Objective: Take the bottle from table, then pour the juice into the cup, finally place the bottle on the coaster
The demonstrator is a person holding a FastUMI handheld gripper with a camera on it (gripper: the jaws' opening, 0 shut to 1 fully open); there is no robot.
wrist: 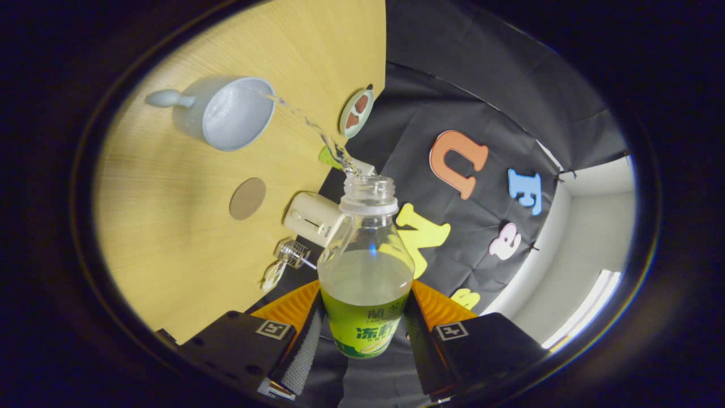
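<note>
While juice streams cupward, tool [365, 326] clamps bottle [365, 266]

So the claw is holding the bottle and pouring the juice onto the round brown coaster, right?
Not quite. The claw is holding the bottle and pouring, but the gripper view shows the stream landing in the pale cup, not on the round brown coaster. The coaster lies bare on the table, nearer the claw than the cup.
</note>
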